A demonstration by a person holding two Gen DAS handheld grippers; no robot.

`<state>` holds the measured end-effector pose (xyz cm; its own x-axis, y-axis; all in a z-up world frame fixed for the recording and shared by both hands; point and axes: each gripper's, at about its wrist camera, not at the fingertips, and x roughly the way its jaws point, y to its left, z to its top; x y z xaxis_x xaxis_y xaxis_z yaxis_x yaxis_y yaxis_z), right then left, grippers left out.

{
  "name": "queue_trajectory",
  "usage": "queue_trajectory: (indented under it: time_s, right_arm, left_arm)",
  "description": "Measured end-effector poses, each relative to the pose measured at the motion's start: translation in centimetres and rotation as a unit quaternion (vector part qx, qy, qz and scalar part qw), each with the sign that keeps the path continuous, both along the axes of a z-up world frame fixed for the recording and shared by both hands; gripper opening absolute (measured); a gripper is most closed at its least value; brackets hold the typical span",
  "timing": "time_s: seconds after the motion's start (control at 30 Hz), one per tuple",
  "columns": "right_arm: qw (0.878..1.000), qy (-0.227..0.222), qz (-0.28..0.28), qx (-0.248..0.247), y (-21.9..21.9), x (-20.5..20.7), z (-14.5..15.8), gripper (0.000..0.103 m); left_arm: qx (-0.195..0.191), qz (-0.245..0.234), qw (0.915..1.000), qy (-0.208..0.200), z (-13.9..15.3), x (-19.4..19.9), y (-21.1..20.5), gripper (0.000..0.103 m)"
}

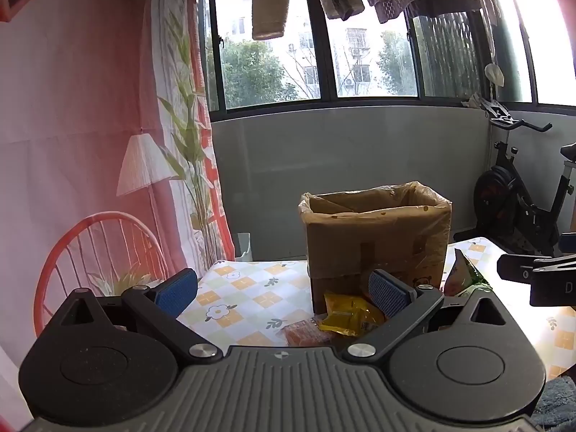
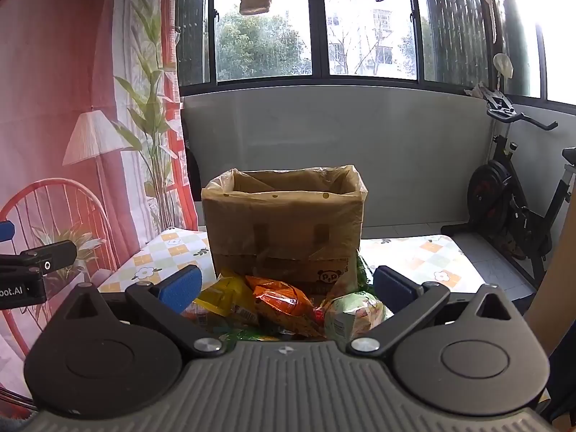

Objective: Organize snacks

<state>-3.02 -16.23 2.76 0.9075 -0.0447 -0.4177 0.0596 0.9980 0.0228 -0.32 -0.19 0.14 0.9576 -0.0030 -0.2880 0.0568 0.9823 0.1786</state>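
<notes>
A cardboard box (image 1: 378, 237) lined with a plastic bag stands open-topped on the checked tablecloth (image 1: 244, 288). In front of it lie snack packs: a yellow pack (image 1: 351, 315), an orange-red pack (image 1: 304, 334) and a green-and-white pack (image 1: 462, 273). My left gripper (image 1: 282, 293) is open above the cloth, nothing between its blue pads. The right wrist view shows the same box (image 2: 284, 223) behind a heap: a yellow pack (image 2: 223, 297), an orange pack (image 2: 284, 302), a pale green pack (image 2: 354, 315). My right gripper (image 2: 286, 286) is open just short of the heap, touching none.
An exercise bike (image 2: 518, 201) stands on the floor to the right, beyond the table. A printed curtain with a lamp and red chair (image 1: 100, 187) hangs at left. Laundry hangs above the window. The right gripper's black body (image 1: 540, 277) shows at the left view's right edge.
</notes>
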Motion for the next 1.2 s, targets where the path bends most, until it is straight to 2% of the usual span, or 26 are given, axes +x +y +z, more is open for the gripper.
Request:
queue_trajectory:
  time_s: [0.03, 0.17, 0.47, 0.93, 1.2]
  right_arm:
    - [1.0, 0.0, -0.002, -0.001, 0.06, 0.02, 0.02, 0.103]
    - [1.0, 0.001, -0.006, 0.003, -0.07, 0.03, 0.03, 0.103]
    - [1.0, -0.002, -0.008, -0.007, 0.23, 0.07, 0.13, 0.103]
    - [1.0, -0.004, -0.008, -0.006, 0.24, 0.01, -0.1, 0.103]
    - [1.0, -0.004, -0.005, -0.005, 0.32, 0.13, -0.02, 0.103]
  left_arm:
    - [-0.009, -0.002, 0.9997, 0.023, 0.07, 0.69, 0.28, 0.102]
    - [-0.012, -0.003, 0.9996, 0.026, 0.16, 1.16, 0.9, 0.102]
    - [-0.02, 0.001, 0.9997, 0.011, 0.01, 0.5, 0.59, 0.102]
    - [-0.045, -0.003, 0.9988, 0.018, -0.18, 0.39, 1.01, 0.102]
    - [-0.041, -0.005, 0.999, 0.019, 0.06, 0.4, 0.76, 0.102]
